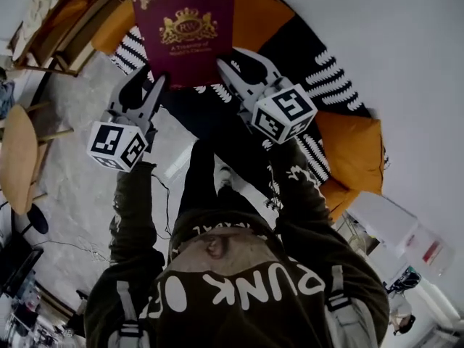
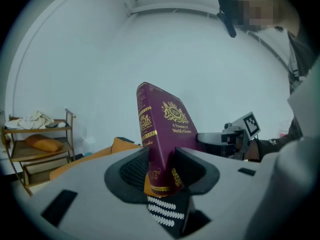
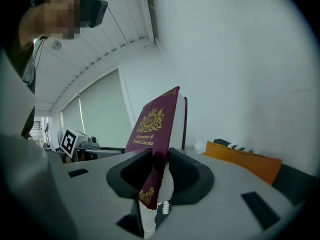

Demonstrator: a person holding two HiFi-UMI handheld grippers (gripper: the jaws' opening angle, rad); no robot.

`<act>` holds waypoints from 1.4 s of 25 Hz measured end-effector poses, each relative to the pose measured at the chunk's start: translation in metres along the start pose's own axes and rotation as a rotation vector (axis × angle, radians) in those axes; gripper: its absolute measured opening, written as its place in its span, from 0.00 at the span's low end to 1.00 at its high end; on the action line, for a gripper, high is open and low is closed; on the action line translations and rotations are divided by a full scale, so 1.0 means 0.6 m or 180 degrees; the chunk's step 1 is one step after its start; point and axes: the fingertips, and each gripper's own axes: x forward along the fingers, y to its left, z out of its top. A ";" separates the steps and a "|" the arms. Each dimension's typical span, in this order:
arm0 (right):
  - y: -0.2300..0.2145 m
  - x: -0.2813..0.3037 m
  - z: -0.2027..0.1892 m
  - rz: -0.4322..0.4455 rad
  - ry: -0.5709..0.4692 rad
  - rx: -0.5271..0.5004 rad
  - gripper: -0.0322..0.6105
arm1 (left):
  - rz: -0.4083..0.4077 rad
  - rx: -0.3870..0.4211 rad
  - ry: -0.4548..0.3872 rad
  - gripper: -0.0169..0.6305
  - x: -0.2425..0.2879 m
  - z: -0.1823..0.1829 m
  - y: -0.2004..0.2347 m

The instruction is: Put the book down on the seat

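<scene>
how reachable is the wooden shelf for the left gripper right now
Probably not: the left gripper is shut on the book, and the wooden shelf stands apart to its side.

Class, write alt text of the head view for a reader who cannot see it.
A maroon book with a gold crest is gripped at its lower corners by the left gripper and the right gripper. Behind it lies an orange seat with black-and-white patterned cushions.

I have the book (image 1: pixel 185 31) between my two claws, the left claw (image 1: pixel 152 85) at its near left corner and the right claw (image 1: pixel 233 65) at its near right. The seat (image 1: pixel 272 20) lies beyond it, with a shelf (image 1: pixel 61 24) off to the left.
</scene>
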 end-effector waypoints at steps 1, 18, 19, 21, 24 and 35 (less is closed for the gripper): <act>-0.016 0.018 -0.014 -0.0011 0.0035 0.0024 0.23 | -0.0007 -0.0031 0.0037 0.27 0.016 -0.015 0.018; -0.261 0.252 -0.435 -0.0376 0.0708 0.0634 0.23 | 0.0001 -0.0570 0.0715 0.27 0.241 -0.442 0.264; -0.273 0.258 -0.459 -0.0405 0.0734 0.0662 0.23 | 0.0012 -0.0607 0.0739 0.27 0.252 -0.469 0.270; -0.296 0.265 -0.505 -0.0457 0.0783 0.0711 0.23 | 0.0035 -0.0672 0.0792 0.27 0.269 -0.519 0.276; -0.313 0.274 -0.569 -0.0500 0.0886 0.0759 0.23 | 0.0064 -0.0766 0.0903 0.27 0.280 -0.588 0.285; -0.340 0.315 -0.728 -0.0729 0.1294 0.0906 0.23 | 0.0010 -0.0921 0.1302 0.27 0.297 -0.747 0.336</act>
